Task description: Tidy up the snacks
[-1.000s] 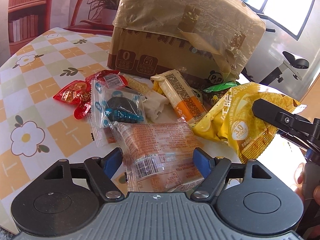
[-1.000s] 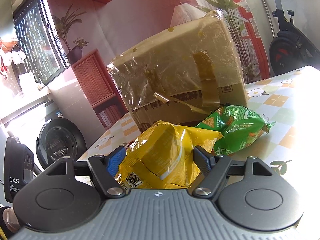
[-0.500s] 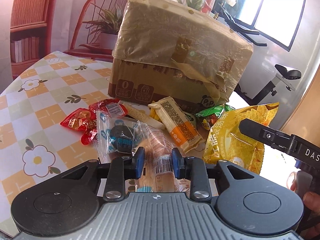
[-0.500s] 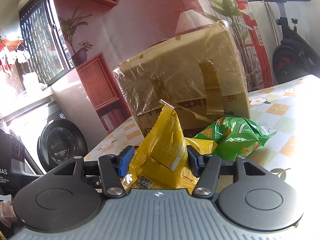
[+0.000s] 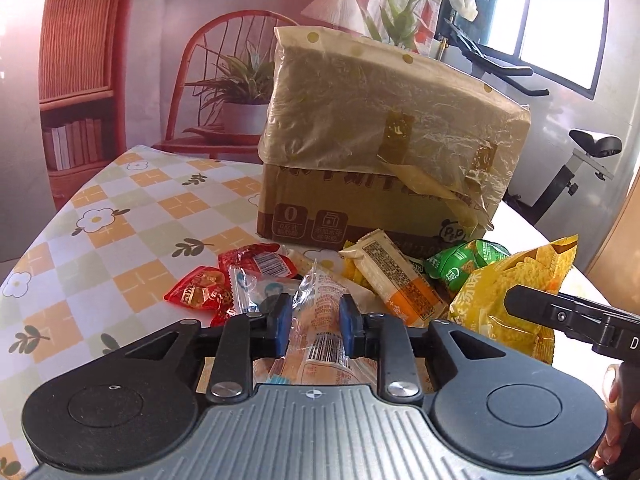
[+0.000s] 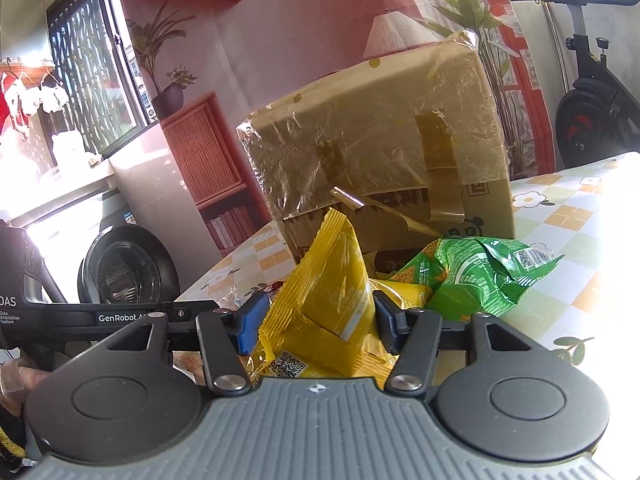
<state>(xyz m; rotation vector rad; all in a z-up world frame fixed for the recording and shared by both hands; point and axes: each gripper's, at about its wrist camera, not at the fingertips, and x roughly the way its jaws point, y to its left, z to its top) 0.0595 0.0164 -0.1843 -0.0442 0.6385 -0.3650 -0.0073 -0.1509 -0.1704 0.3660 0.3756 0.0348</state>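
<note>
In the left wrist view my left gripper is shut on a clear orange-printed snack packet, lifted a little off the table. Behind it lie red packets, a clear packet with a dark biscuit, a beige and orange bar and a green bag. A yellow chip bag at the right is pinched by my right gripper's finger. In the right wrist view my right gripper is shut on the crumpled yellow chip bag, with the green bag beside it.
A big cardboard box wrapped in film and tape stands behind the snacks. The table has a flower-checked cloth. A person's hand shows at the lower right. An exercise bike and a shelf stand beyond the table.
Both grippers closed from wide open: the left onto the clear orange packet, the right onto the yellow chip bag, which crumpled upward. The left gripper then rose and tilted up with its packet.
</note>
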